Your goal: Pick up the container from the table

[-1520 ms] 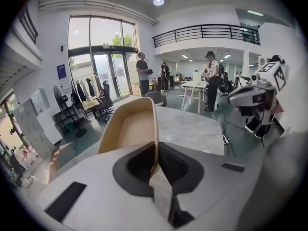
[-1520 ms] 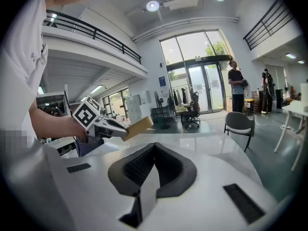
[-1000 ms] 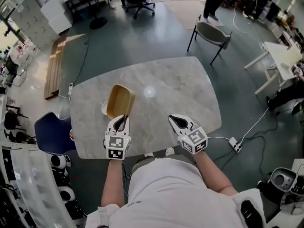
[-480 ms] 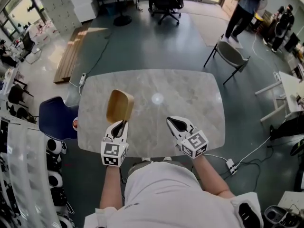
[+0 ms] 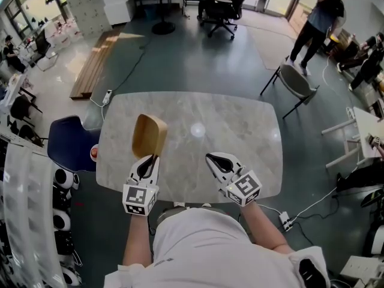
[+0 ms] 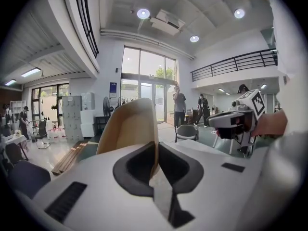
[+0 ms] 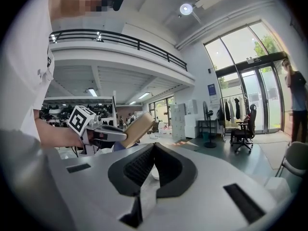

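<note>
The container (image 5: 149, 135) is a shallow tan wooden dish with rounded corners. It hangs tilted on edge above the left part of the marble table (image 5: 234, 131). My left gripper (image 5: 150, 159) is shut on its near rim. In the left gripper view the thin rim of the container (image 6: 127, 129) stands clamped between the pads of the left gripper (image 6: 155, 150). My right gripper (image 5: 211, 159) hovers over the table's near edge, about a hand's width to the right, shut with nothing in it. From the right gripper (image 7: 153, 160) I see the left gripper (image 7: 103, 131) holding up the container (image 7: 137, 128).
A blue chair (image 5: 69, 149) stands at the table's left edge and a grey chair (image 5: 297, 80) beyond its far right corner. Cables and a power strip (image 5: 284, 221) lie on the floor to the right. A person (image 5: 318, 17) stands far back, near office chairs (image 5: 219, 8).
Both grippers have risen and drifted a little toward the table's near edge, the left one carrying the container. The grip on the rim is unchanged.
</note>
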The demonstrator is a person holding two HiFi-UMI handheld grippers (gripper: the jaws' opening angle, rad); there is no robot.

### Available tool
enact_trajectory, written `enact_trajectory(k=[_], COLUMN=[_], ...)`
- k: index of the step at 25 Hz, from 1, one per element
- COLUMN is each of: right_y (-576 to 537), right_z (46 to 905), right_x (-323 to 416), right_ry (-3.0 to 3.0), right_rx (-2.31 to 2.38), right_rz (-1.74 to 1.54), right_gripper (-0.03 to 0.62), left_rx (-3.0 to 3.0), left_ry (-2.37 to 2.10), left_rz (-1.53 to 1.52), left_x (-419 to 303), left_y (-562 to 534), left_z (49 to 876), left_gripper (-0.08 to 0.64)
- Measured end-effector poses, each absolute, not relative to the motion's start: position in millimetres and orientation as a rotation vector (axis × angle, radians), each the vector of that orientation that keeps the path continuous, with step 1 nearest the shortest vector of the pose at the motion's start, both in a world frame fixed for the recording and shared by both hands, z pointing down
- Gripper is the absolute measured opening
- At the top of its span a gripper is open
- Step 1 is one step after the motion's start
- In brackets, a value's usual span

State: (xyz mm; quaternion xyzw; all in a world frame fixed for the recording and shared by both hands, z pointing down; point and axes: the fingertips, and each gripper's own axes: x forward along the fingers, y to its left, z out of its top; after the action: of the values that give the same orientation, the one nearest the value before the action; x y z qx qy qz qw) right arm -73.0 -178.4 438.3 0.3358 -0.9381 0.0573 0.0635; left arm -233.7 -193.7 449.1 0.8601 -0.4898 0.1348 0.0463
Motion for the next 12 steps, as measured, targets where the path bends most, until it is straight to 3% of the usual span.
enact_trajectory(k=[12], right_y=[-170.6], right_z=[436.7], right_x=[-75.2], right_ry=[-2.827], right_rx=[1.003], right_rz=[0.109], right_gripper=[0.011], left_rx=[2.633], left_ry=[-1.464], left_rz=[0.403], left_x=[-232.8], left_y=[-191.2], left_z=[458.0], left_gripper=[0.026])
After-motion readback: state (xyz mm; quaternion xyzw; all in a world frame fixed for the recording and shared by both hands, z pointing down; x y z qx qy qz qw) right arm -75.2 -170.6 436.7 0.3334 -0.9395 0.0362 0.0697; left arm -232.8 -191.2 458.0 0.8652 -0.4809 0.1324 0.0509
